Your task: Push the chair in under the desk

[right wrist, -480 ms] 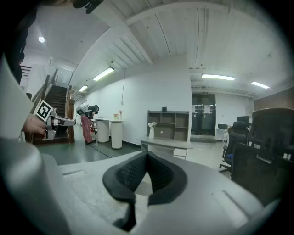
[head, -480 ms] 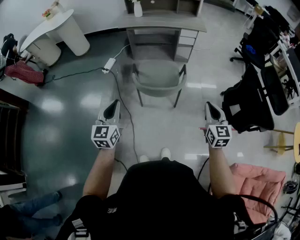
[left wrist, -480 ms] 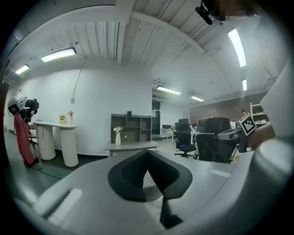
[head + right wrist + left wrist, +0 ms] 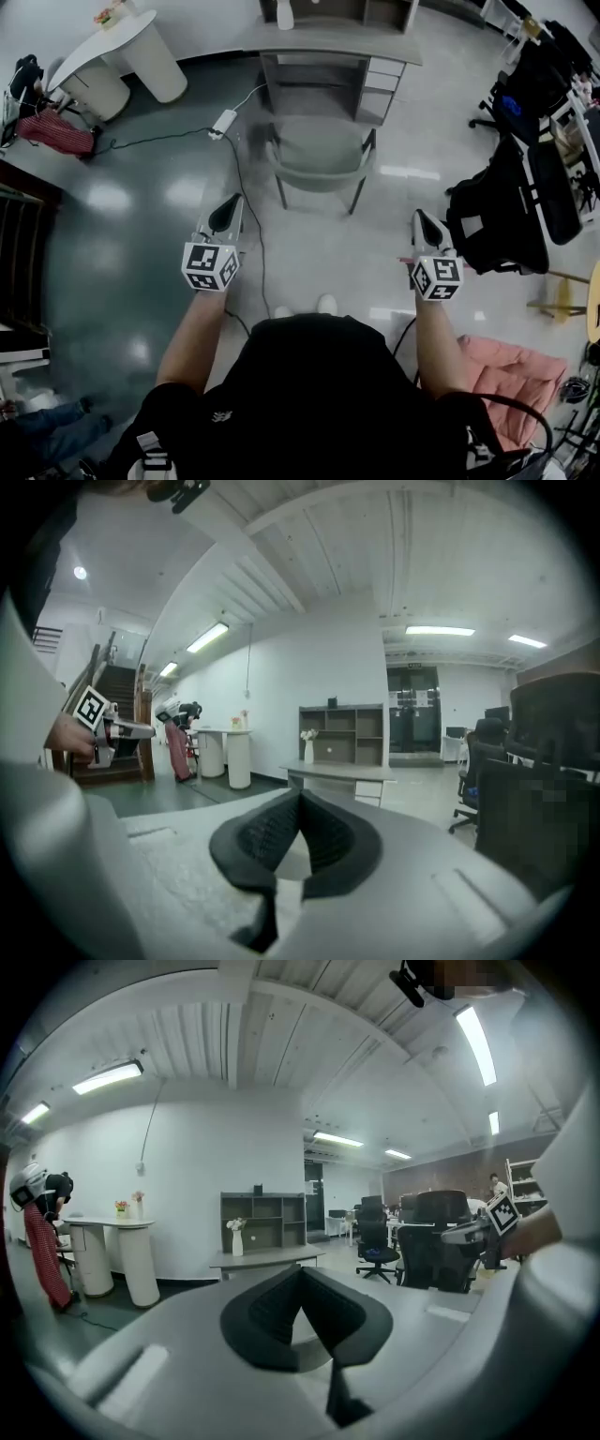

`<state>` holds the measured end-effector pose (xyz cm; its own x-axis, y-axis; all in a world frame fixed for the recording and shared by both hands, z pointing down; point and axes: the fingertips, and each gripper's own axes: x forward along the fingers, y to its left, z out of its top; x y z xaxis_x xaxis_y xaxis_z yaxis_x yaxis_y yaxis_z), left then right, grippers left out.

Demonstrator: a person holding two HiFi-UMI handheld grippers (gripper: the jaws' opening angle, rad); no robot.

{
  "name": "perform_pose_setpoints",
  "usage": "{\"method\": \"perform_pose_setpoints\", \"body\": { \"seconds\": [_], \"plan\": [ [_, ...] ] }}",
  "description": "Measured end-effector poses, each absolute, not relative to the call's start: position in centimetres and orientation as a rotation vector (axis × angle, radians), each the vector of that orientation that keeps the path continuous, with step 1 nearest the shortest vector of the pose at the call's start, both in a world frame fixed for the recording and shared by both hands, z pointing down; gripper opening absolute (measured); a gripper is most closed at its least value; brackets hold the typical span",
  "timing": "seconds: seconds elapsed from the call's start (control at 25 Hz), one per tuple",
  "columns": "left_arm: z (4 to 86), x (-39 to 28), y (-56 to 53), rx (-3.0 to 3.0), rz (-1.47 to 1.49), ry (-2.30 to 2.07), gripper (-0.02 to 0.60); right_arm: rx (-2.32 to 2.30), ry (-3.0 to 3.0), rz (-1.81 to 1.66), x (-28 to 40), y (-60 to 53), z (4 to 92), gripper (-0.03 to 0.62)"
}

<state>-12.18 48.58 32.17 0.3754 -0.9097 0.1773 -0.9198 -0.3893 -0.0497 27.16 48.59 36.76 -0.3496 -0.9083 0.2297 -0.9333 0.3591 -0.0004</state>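
The left gripper [image 4: 228,208] hovers at near left, its jaws closed together on nothing. Farther off, in the middle, the grey chair [image 4: 321,155] stands on the floor just in front of the tabletop [image 4: 328,42], well apart from both grippers. The right gripper [image 4: 419,221], near right, is likewise closed and empty.

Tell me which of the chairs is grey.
The armchair right in front of the desk is grey; the office chairs off to the right are black.
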Motion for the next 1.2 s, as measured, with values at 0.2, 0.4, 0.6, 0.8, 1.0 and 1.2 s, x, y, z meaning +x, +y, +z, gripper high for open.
{"method": "perform_pose_setpoints", "body": {
  "seconds": [0.2,0.4,0.6,0.8,1.0,1.2],
  "plan": [
    [33.4,-10.5,47.9,2.531,0.294,-1.716,0.005,1.633,-2.424,0.206,28.8,46.8,37.9,0.000],
    [35.6,-9.9,47.0,2.488,0.341,-1.710,0.005,1.577,-2.417,0.283,28.3,44.7,40.9,0.002],
    [37.7,-9.8,44.3,2.475,0.387,-1.689,0.005,1.515,-2.452,0.317,27.1,42.6,42.2,0.002],
    [39.8,-9.7,40.5,2.501,0.396,-1.625,0.005,1.523,-2.422,0.340,26.3,39.9,43.2,0.002],
    [41.8,-10.8,35.3,2.511,0.431,-1.551,0.005,1.530,-2.383,0.344,25.0,35.3,43.9,0.002],
    [44.0,-11.7,30.2,2.562,0.484,-1.448,0.005,1.490,-2.350,0.387,22.4,30.4,46.0,0.002]
  ]
}}
